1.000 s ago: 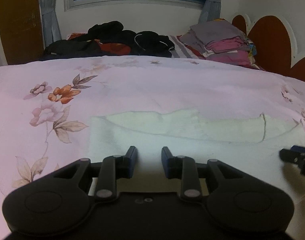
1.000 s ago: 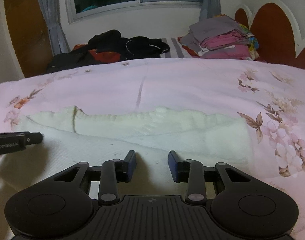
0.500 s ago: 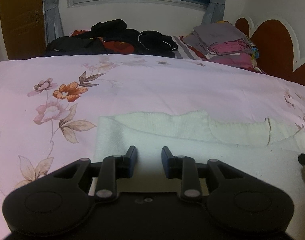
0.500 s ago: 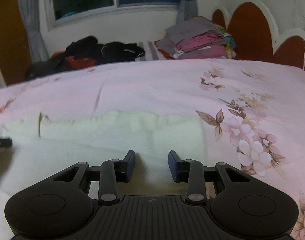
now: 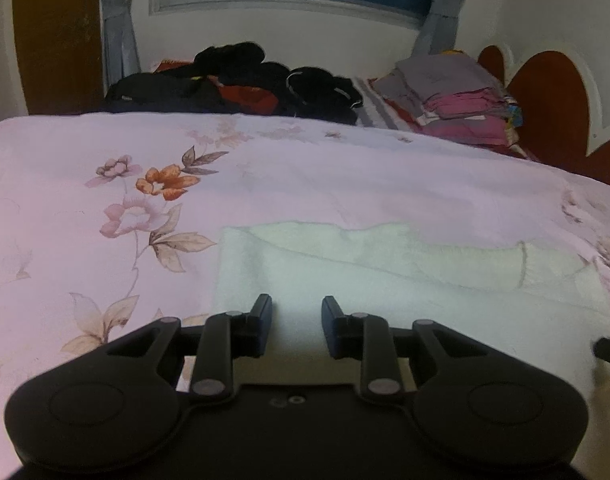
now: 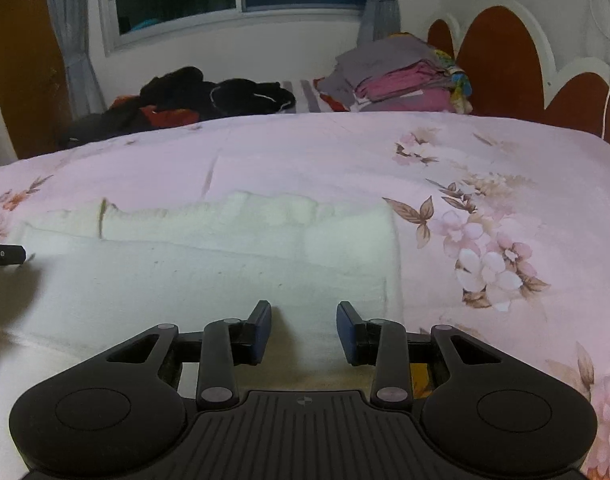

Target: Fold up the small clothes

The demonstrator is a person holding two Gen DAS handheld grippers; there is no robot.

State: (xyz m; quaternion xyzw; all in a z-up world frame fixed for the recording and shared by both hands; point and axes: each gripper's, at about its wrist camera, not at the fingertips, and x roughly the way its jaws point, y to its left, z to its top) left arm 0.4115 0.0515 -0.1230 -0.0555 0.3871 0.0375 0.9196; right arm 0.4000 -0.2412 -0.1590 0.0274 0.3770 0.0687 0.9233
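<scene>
A white knitted garment (image 5: 385, 280) lies flat on the pink floral bedspread (image 5: 105, 280), with a sleeve (image 5: 425, 248) folded across its far side. My left gripper (image 5: 297, 304) hovers over the garment's near left corner, open, and only the cloth below shows in the gap. In the right wrist view the same garment (image 6: 225, 272) fills the lower left. My right gripper (image 6: 303, 308) is open above its near right corner and holds nothing. Each gripper's tip shows at the edge of the other view: the right gripper (image 5: 609, 350), the left gripper (image 6: 5, 256).
A heap of dark clothes (image 5: 245, 84) and a stack of folded grey and pink clothes (image 5: 457, 96) sit at the far end of the bed under the window. A red and white headboard (image 6: 505, 60) runs along the right. The bedspread (image 6: 485, 200) stretches right of the garment.
The left gripper has shifted left along the garment's near edge and the right gripper has shifted right, so they stand further apart. Both jaws stay apart as before.
</scene>
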